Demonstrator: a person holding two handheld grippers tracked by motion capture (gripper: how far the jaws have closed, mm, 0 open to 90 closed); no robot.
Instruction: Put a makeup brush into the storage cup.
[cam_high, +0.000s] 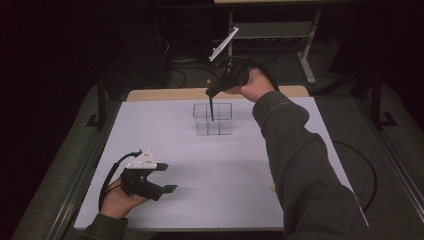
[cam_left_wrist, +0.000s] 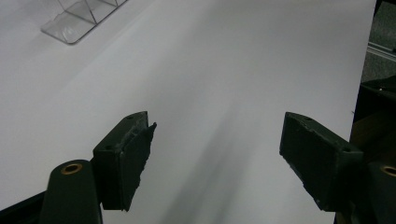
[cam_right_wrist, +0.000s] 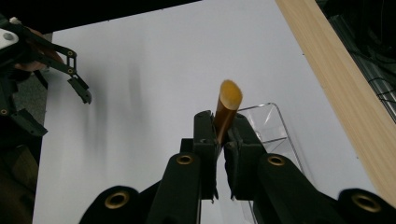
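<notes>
A clear plastic box (cam_high: 213, 119) with several compartments stands at the back middle of the white mat (cam_high: 210, 175). My right gripper (cam_high: 211, 92) hovers just above it, shut on a thin stick (cam_high: 211, 110) that hangs down over the box's middle. From the right gripper view, the stick's amber end (cam_right_wrist: 229, 105) pokes out between the shut jaws of that gripper (cam_right_wrist: 223, 121), with the box (cam_right_wrist: 273, 123) behind. My left gripper (cam_high: 167, 177) rests low at the mat's front left, open and empty. Its jaws (cam_left_wrist: 217, 154) stand wide apart over bare mat; the box's corner (cam_left_wrist: 74, 18) lies far off.
A strip of the wooden tabletop (cam_high: 165, 93) runs along the mat's back edge. A black cable (cam_high: 370, 170) loops beside the mat on the right. Dark floor and metal frame legs surround the table. The left gripper (cam_right_wrist: 70, 74) appears far off, past the right gripper's jaws.
</notes>
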